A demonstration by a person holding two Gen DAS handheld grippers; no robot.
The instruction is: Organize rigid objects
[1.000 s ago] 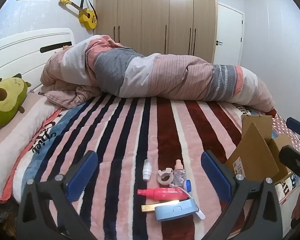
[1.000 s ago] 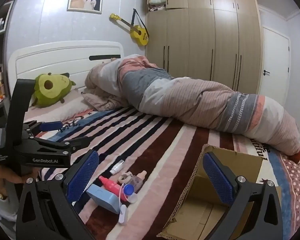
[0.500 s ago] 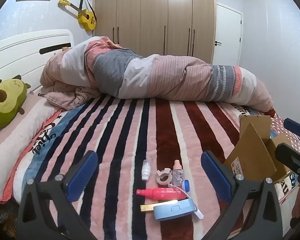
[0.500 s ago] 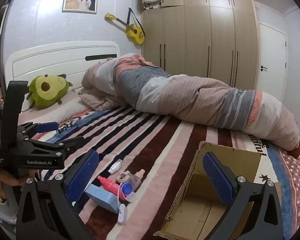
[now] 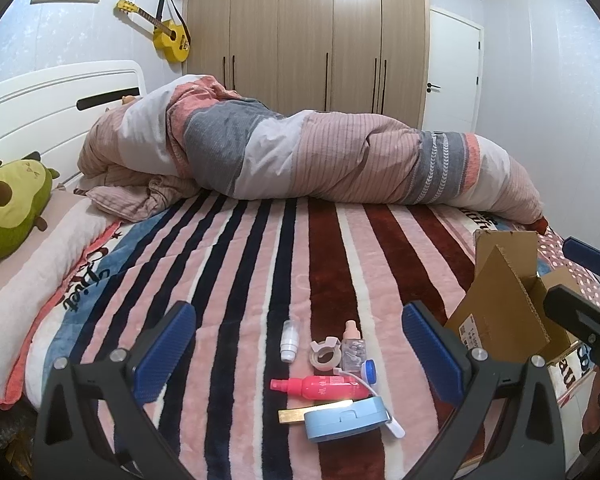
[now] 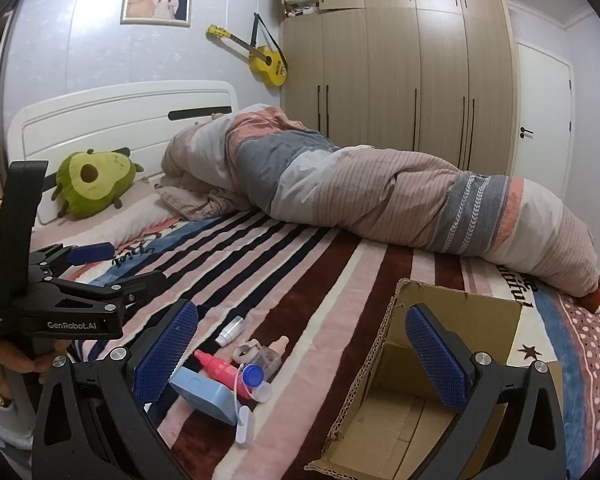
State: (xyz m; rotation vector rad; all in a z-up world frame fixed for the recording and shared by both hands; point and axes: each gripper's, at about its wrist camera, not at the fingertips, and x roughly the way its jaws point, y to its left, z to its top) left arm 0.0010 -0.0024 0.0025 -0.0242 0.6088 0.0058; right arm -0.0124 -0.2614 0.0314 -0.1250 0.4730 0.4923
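1. Nothing's getting packed so far, as far as I can judge. The cardboard box (image 6: 432, 408) is sitting open on the striped blanket (image 5: 328, 248) and the part of its floor I can see is bare.
2. The whole pile is lying in a cluster just left of the box: small white bottle (image 5: 289, 340), tape roll (image 5: 324, 355), clear bottle with the peach cap (image 5: 353, 347), red spray bottle (image 5: 320, 387), blue lidded case (image 5: 346, 422) with a gold strip (image 5: 300, 415) poking out from under it, plus a white corded thing (image 6: 244, 426) draped over the lot.
3. Left gripper (image 5: 298, 346) is hovering over that cluster with its jaws spread wide, gripping nothing.
4. Right gripper (image 6: 300, 354) is doing the same between the pile and the box: wide open, nothing in it.
5. So pretty much everything's left: each item is waiting to be picked and dropped in the box. Small stuff on a fluffy blanket, probably fiddly.
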